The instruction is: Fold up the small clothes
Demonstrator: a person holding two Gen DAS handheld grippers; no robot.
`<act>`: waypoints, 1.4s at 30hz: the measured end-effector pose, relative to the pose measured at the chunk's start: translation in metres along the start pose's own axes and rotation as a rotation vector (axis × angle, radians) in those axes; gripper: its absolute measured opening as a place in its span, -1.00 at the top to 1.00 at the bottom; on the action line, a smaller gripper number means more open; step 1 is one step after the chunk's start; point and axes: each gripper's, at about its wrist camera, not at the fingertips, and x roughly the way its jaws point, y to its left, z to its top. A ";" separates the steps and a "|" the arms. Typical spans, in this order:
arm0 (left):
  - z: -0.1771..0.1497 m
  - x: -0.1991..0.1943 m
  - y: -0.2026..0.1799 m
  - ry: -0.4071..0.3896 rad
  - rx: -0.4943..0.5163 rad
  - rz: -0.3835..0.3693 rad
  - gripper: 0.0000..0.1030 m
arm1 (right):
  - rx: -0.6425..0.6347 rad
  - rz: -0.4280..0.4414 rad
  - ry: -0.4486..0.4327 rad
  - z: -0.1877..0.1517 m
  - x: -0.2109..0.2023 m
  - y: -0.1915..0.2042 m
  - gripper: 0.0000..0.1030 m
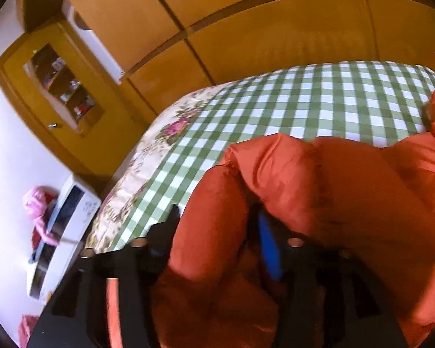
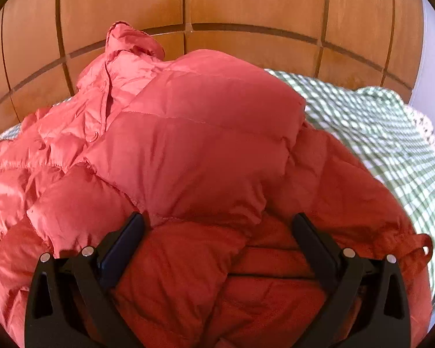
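Jaws, left: your left gripper [image 1: 214, 232] stands partly apart with a roll of the red jacket [image 1: 333, 191] bulging up between its fingers [image 1: 268, 249]. Blur hides whether the pads press the cloth, so you cannot tell if it is gripped.
Jaws, right: your right gripper [image 2: 217, 229] is spread wide, its two fingers [image 2: 121, 249] resting on either side of a padded panel, apart from it. Nothing is pinched there.
Jacket, place: it lies heaped on the bed [image 2: 377, 133], with the green checked sheet bare beyond it. In the right wrist view, one quilted flap is laid over the middle, and the collar or hood sticks up at the far end.
Why so: by my reading, you have both tools low at the near hem to take the edge and carry it over. The puffy filling pushes back, so a flap will likely spring open unless you hold it down.
Stage: judged mid-fold, since the body looks doubled but loose.
Count: one jacket, two grippers, one bed.
Background: a wooden wardrobe [image 1: 246, 29] stands behind.
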 end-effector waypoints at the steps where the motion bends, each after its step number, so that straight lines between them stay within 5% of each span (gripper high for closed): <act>1: -0.003 -0.003 0.004 0.000 -0.016 -0.004 -0.42 | 0.007 0.010 0.002 0.000 0.000 -0.002 -0.97; 6: -0.014 -0.045 0.035 0.027 -0.181 -0.227 -0.66 | 0.014 0.021 0.005 -0.003 -0.002 0.001 -0.97; 10: -0.024 -0.115 0.049 -0.085 -0.357 -0.447 -0.73 | 0.015 0.029 0.018 -0.001 -0.002 0.000 -0.97; 14: -0.035 -0.180 0.012 -0.158 -0.334 -0.638 -0.78 | -0.023 0.108 0.064 0.008 -0.010 -0.011 -0.97; 18: -0.055 -0.221 -0.050 -0.151 -0.230 -0.840 -0.87 | -0.085 0.191 -0.067 0.008 -0.055 -0.022 -0.97; 20: -0.069 -0.227 -0.086 -0.139 -0.140 -0.841 -0.87 | -0.156 0.271 -0.103 0.005 -0.077 -0.020 -0.97; 23: -0.091 -0.210 -0.119 -0.127 -0.050 -0.745 -0.87 | -0.262 0.377 -0.104 -0.004 -0.097 -0.009 -0.96; 27: -0.098 -0.194 -0.116 -0.131 -0.077 -0.784 -0.87 | -0.396 0.470 -0.056 -0.024 -0.102 0.012 -0.91; 31: -0.096 -0.183 -0.109 -0.119 -0.112 -0.828 -0.87 | -0.527 0.452 0.003 -0.042 -0.086 0.043 -0.58; 33: -0.093 -0.175 -0.107 -0.114 -0.126 -0.850 -0.90 | -0.590 0.373 -0.014 -0.047 -0.075 0.052 -0.12; 34: -0.093 -0.177 -0.107 -0.115 -0.128 -0.855 -0.92 | -0.586 0.378 -0.004 -0.045 -0.072 0.049 -0.09; 37: -0.095 -0.181 -0.107 -0.120 -0.133 -0.861 -0.92 | -0.481 0.390 -0.005 -0.026 -0.067 0.027 0.53; 42: -0.100 -0.183 -0.105 -0.124 -0.142 -0.867 -0.93 | -0.222 0.339 -0.066 0.018 -0.062 -0.041 0.73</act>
